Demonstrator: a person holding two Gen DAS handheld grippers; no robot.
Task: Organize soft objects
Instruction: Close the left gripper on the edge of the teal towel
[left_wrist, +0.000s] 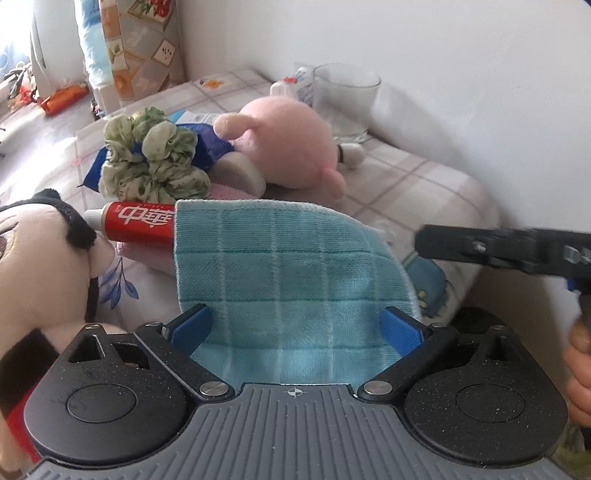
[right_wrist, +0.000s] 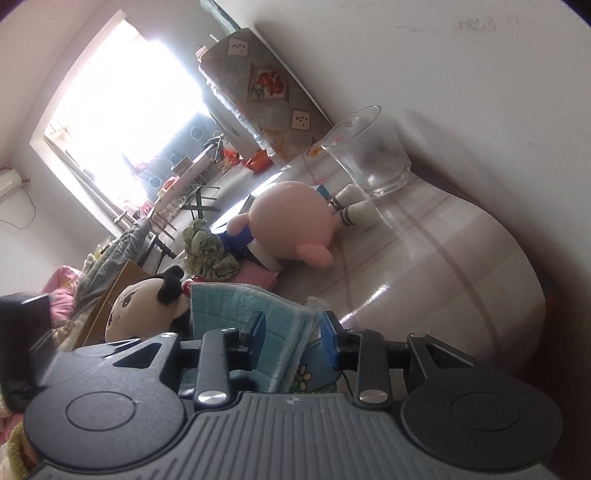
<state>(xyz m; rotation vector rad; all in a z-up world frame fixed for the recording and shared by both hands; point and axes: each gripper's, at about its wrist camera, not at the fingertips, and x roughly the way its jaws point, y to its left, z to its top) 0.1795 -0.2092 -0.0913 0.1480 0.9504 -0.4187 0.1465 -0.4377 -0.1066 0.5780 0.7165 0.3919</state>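
The clear glass cup (left_wrist: 345, 99) stands empty beside the fuzzy pink plush (left_wrist: 288, 147). The left gripper (left_wrist: 293, 326) gapes, released, over the ribbed teal cloth (left_wrist: 288, 266); the right gripper (right_wrist: 293, 334) straddles its folded edge, grasp unclear.

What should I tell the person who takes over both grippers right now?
Left gripper: open, jaws wide over the teal cloth, not gripping.
Right gripper: jaws narrow around the cloth's edge; whether the pads press is unclear.
The cloth covers one end of the red tube. Behind it lie the green scrunchie and pink plush; the black-haired doll is beside it.
Done: nothing visibly sorted. Left: the cloth and both toys.
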